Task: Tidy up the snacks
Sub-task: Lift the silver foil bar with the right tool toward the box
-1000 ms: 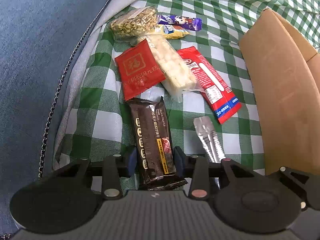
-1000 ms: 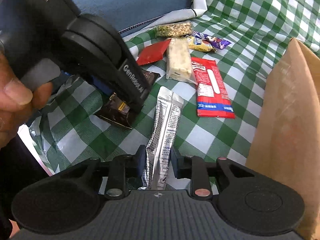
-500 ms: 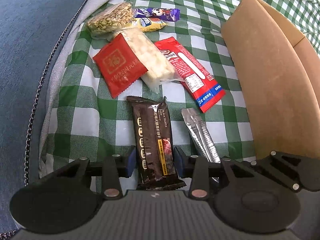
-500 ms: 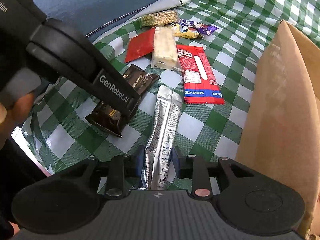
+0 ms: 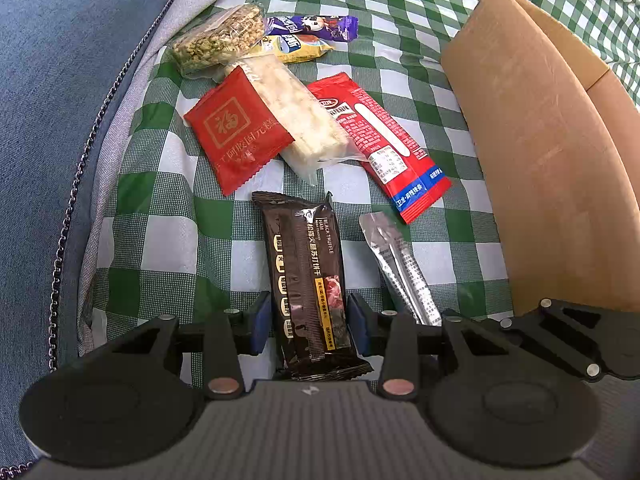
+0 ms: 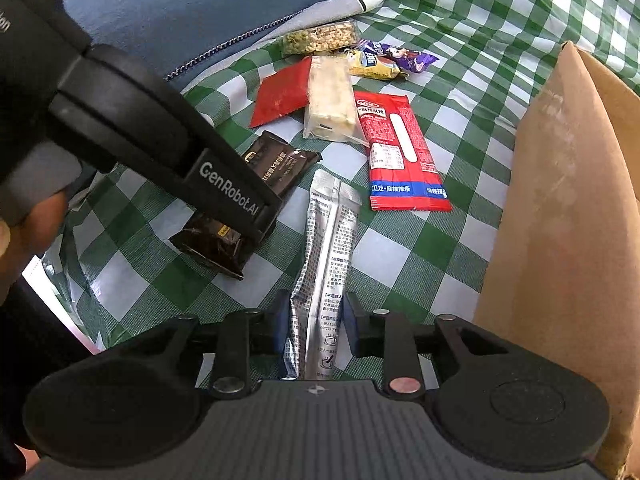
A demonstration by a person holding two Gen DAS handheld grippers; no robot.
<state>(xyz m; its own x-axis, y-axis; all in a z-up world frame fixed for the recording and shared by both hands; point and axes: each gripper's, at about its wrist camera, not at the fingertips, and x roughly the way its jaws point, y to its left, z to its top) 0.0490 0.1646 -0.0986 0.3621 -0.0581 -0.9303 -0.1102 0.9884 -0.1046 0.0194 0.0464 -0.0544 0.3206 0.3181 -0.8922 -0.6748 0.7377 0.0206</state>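
While every snack visible lies outside the cardboard box [image 5: 532, 152], the task reads as barely begun: nothing shown has been sorted, and the box interior is not visible, so contents unknown.

Status, left gripper [image 5: 307, 320]: pads bracket the near end of the black truffle cracker pack [image 5: 306, 276], narrow setting; pads sit at the wrapper sides, contact looks made but firm clamping can't be confirmed. Pack lies flat on the checked cloth [image 5: 168, 240].

Status, right gripper [image 6: 314, 326]: jaws closing on the near end of the silver sachet [image 6: 326, 256], which sits between the pads w/ its wrapper creased there. Sachet lies just beside the box wall, approx. parallel to the black pack.

Remaining items, all farther along the cloth toward its far edge:
- red square packet [image 5: 238, 130], overlapping the white puffed bar [image 5: 298, 120]
- long red strip pack [image 5: 380, 140], just beside the white bar
- green seed bar [image 5: 218, 40], near the cloth's left edge
- purple candy [image 5: 312, 26] and yellow candy [image 5: 298, 46], touching

Judgement: two items at pickup stage, six untouched. Likely destination is the box, to the right.
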